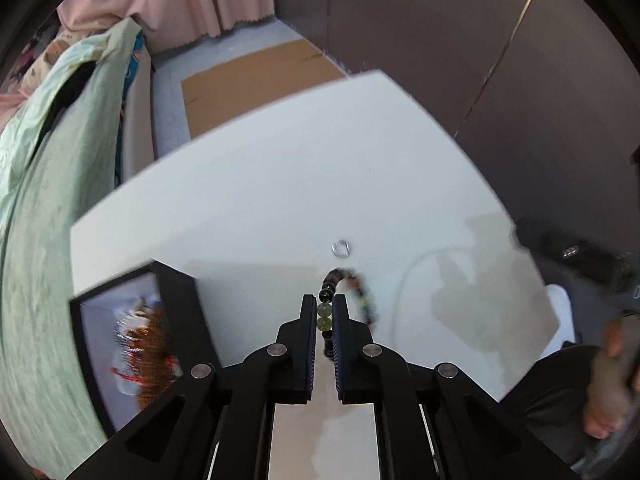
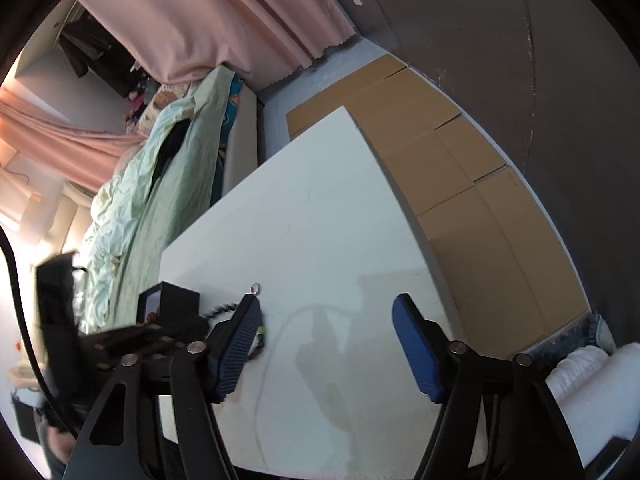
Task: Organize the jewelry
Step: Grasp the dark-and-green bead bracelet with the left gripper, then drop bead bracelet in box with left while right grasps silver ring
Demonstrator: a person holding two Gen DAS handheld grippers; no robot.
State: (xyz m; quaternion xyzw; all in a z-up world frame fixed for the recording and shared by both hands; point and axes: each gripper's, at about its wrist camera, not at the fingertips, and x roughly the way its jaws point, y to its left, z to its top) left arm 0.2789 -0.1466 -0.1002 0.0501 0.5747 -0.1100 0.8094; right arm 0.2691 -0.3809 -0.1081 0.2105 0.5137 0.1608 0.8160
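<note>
White laminate covers the table (image 1: pixel 280 200), and above it the left gripper (image 1: pixel 324 302) has its 2 jaws closed narrowly on a beaded bracelet (image 1: pixel 352 292), with yellow-green and dark beads pinched between the pads and the rest of the loop curving out past the fingertips to the right. Just beyond the bracelet a small silver ring (image 1: pixel 341 248) lies flat on the tabletop, apart from the beads. At the table's left edge stands a black box (image 1: pixel 136 344) holding a blurred heap of orange, red and pale pieces. The right gripper (image 2: pixel 326 304) hangs over the near part of the table with its blue-padded jaws spread wide and nothing between them. A thin white cable (image 2: pixel 272 344) curves across the tabletop below it.
</note>
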